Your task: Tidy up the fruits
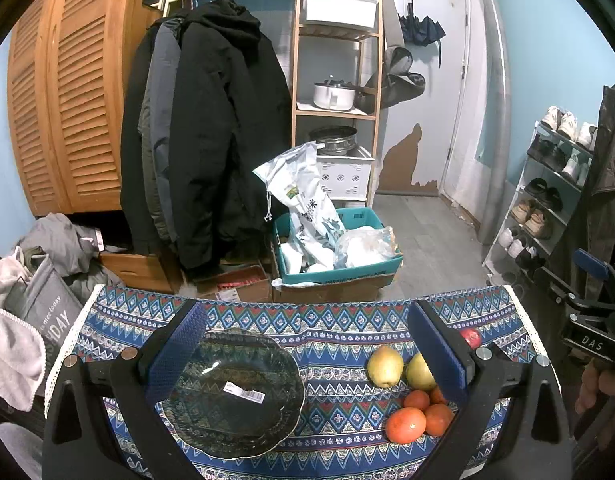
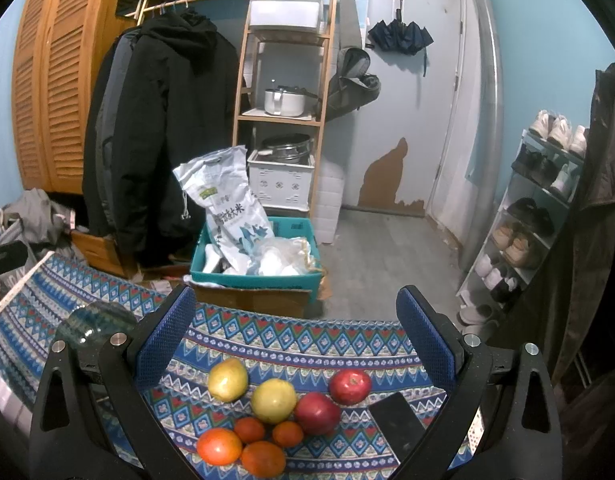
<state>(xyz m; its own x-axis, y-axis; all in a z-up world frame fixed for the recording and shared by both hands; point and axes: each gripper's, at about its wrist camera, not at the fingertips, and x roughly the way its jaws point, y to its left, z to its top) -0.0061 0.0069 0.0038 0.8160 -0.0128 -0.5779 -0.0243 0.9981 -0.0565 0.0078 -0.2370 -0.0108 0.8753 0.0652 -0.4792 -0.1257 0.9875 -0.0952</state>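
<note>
A dark glass plate (image 1: 235, 392) lies empty on the patterned tablecloth (image 1: 331, 328), between the fingers of my open left gripper (image 1: 307, 344). To its right lie two yellow pears (image 1: 384, 366), several oranges (image 1: 405, 425) and a red apple (image 1: 471, 337). In the right wrist view my right gripper (image 2: 303, 328) hangs open above the fruit: two pears (image 2: 228, 379), two red apples (image 2: 350, 386) and several oranges (image 2: 219, 445). The plate's edge (image 2: 95, 320) shows at far left. Neither gripper holds anything.
A black phone (image 2: 395, 426) lies on the cloth right of the apples. Beyond the table's far edge stand a teal box (image 1: 339, 248) of bags, hanging coats (image 1: 203, 140), a wooden shelf (image 1: 335, 80) and a shoe rack (image 1: 547, 200). A hand (image 1: 599, 388) holds the right gripper.
</note>
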